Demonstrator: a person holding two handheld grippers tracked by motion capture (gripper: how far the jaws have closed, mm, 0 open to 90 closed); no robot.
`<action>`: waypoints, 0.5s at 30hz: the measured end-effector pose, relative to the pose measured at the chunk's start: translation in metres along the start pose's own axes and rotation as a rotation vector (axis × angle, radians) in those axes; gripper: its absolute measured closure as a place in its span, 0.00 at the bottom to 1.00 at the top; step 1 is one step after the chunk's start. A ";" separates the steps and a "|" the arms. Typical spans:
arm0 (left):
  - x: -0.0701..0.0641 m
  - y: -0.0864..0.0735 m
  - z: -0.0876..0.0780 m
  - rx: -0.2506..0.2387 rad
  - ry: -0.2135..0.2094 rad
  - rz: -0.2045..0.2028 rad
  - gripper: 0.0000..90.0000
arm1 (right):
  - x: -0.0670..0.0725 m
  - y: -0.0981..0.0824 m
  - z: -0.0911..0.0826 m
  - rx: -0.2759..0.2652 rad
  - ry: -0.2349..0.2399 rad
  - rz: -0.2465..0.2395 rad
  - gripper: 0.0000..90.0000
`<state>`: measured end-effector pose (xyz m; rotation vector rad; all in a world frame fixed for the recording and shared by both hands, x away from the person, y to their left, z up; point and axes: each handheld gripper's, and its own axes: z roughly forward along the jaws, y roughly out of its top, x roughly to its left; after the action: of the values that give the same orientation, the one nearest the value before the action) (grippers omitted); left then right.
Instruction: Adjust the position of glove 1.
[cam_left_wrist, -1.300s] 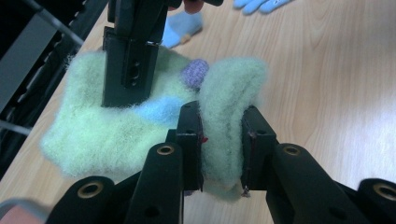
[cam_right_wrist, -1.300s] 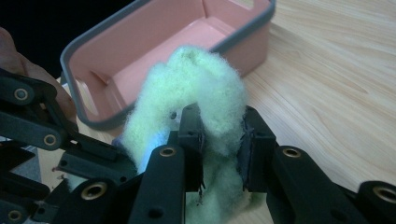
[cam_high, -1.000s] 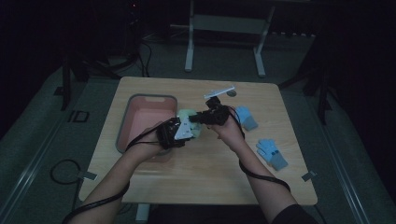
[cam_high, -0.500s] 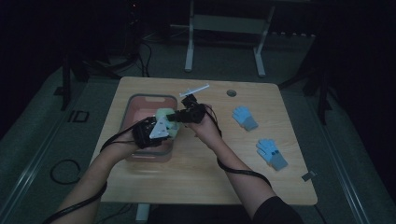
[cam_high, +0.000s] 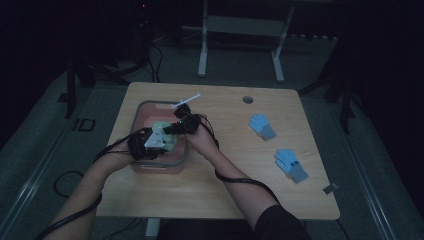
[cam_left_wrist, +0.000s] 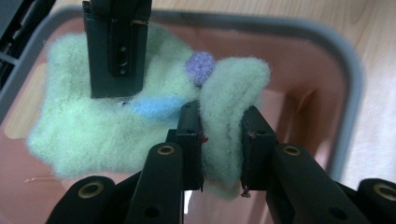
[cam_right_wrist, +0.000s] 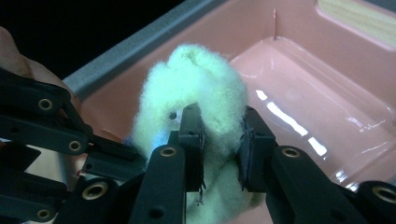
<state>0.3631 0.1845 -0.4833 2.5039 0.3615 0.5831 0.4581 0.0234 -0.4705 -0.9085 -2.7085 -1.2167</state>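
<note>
A pale green fuzzy cloth item (cam_left_wrist: 116, 135) with a purple spot and a blue patch hangs just inside the pink bin (cam_high: 177, 162), which has a grey rim. My left gripper (cam_left_wrist: 219, 116) is shut on a fold of it, with the bin floor right below. My right gripper (cam_right_wrist: 219, 121) is shut on another fold of the green item (cam_right_wrist: 196, 74). In the high view the left gripper (cam_high: 165, 139) and right gripper (cam_high: 172, 129) meet over the bin's middle, with the green item (cam_high: 162, 126) between them. One right jaw shows at the top of the left gripper view.
The bin stands on the left half of a wooden table (cam_high: 225, 190). Two blue gloves (cam_high: 261, 125) (cam_high: 291, 164) lie apart on the right half. A round cable hole (cam_high: 247, 99) sits near the far edge. Cables trail off the table's left side.
Both grippers have carried the green item leftwards from the table's middle to over the pink bin, and sunk lower into it. The blue gloves have not moved.
</note>
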 end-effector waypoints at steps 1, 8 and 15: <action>0.001 -0.001 0.003 0.003 -0.004 -0.004 0.82 | -0.002 0.000 0.003 0.012 -0.001 0.001 0.82; 0.009 0.000 0.019 0.054 -0.037 -0.030 0.81 | -0.011 -0.001 0.016 0.046 -0.028 0.009 0.81; 0.017 0.001 0.036 0.147 -0.080 -0.023 0.79 | -0.021 -0.005 0.011 0.035 -0.034 0.041 0.73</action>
<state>0.3948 0.1741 -0.5042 2.6506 0.4162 0.4599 0.4748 0.0180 -0.4874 -0.9844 -2.7142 -1.1529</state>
